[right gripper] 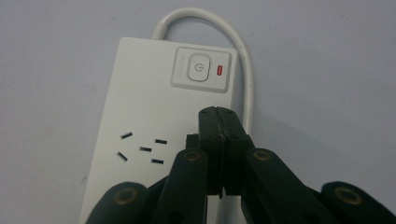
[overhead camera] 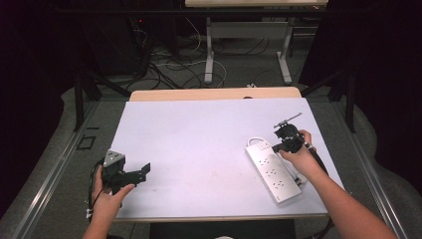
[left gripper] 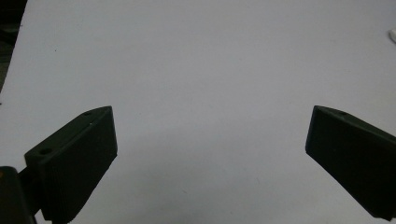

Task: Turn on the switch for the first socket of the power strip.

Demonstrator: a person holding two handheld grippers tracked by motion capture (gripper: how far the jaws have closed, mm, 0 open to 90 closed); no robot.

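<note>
Left hand (overhead camera: 107, 191) holds the left gripper (overhead camera: 142, 172) low over the near-left part of the table (overhead camera: 199, 134), pointing right toward the table's middle. Its jaws stand wide apart with bare tabletop between them, as the left gripper view shows.

Right hand (overhead camera: 298, 157) comes in from the near right, forearm slanting up-left, and holds the right gripper (right gripper: 219, 119) over the far end of the power strip (overhead camera: 273, 172). In the right gripper view its jaws are pressed together with nothing between them, tips just short of the power button (right gripper: 198, 67). Whether they touch the strip cannot be told.

Strip is white and lies flat at the right of the table. Long axis runs from far-left to near-right. The button end is far; a red lamp (right gripper: 220, 71) sits beside the button. A white cable (right gripper: 243, 51) loops out of the far end and runs back along the strip's right side.

Behind the table: floor cables (overhead camera: 169, 64) and legs of another table (overhead camera: 211, 50).
</note>
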